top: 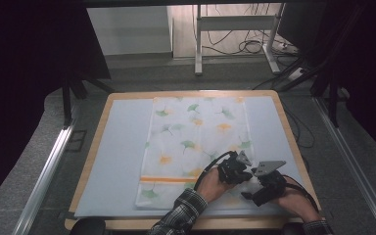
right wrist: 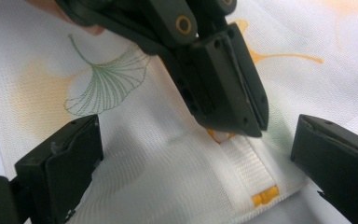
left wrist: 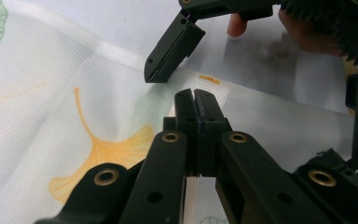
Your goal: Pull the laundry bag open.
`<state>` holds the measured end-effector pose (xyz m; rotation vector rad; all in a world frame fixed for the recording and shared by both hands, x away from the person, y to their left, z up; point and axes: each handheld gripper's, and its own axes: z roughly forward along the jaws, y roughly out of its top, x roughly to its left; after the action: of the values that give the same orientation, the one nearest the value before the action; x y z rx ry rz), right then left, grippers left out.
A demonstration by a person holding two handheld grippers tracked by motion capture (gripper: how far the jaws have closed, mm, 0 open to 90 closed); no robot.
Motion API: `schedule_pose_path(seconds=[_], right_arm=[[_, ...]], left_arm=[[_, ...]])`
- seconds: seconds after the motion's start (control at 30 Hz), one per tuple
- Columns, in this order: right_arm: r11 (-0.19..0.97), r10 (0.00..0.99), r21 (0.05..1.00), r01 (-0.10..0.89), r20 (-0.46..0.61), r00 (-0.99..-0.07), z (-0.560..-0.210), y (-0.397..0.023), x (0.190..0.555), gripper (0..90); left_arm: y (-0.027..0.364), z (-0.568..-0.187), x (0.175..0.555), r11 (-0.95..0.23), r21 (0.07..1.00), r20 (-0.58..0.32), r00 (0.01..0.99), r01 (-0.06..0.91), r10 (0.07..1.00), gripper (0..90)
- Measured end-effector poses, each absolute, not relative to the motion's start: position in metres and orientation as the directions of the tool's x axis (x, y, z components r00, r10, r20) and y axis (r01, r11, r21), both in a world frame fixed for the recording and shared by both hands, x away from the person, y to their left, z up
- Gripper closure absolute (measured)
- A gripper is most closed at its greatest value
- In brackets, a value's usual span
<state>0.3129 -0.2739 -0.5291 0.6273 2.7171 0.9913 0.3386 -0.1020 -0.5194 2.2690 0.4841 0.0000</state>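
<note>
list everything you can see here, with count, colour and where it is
printed cloth: 1, white with green and orange ginkgo leaves and an orange stripe, spread flat mid-table
woven tag: 1, white with orange stitching, at the cloth's edge between the right gripper's jaws
mat: 1, pale blue, under the cloth
table: 1, light wood, centre
desk frame: 1, white, on the floor beyond the table
left gripper: 1, black, shut, tip on the cloth
right gripper: 1, black, open, astride the tag
sleeve: 1, plaid, bottom edge
</note>
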Motion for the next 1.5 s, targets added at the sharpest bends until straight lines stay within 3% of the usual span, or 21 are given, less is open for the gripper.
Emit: schedule_pose_path(seconds=[0.83,1.07,1.5], right_arm=[[0.685,0.452,0.653,0.324,-0.031,-0.892,-0.529,-0.275,0.312,3.3],[0.682,0.456,0.653,0.328,-0.030,-0.889,-0.529,-0.275,0.312,3.3],[0.680,0.456,0.658,0.324,-0.033,-0.889,-0.530,-0.275,0.312,3.5]], left_arm=[[-0.071,-0.520,0.335,-0.631,0.696,-0.145,0.928,0.342,0.342,90.0],[-0.076,-0.516,0.332,-0.654,0.691,-0.100,0.937,0.308,0.336,90.0],[-0.070,-0.518,0.332,-0.647,0.690,-0.118,0.932,0.324,0.342,90.0]])
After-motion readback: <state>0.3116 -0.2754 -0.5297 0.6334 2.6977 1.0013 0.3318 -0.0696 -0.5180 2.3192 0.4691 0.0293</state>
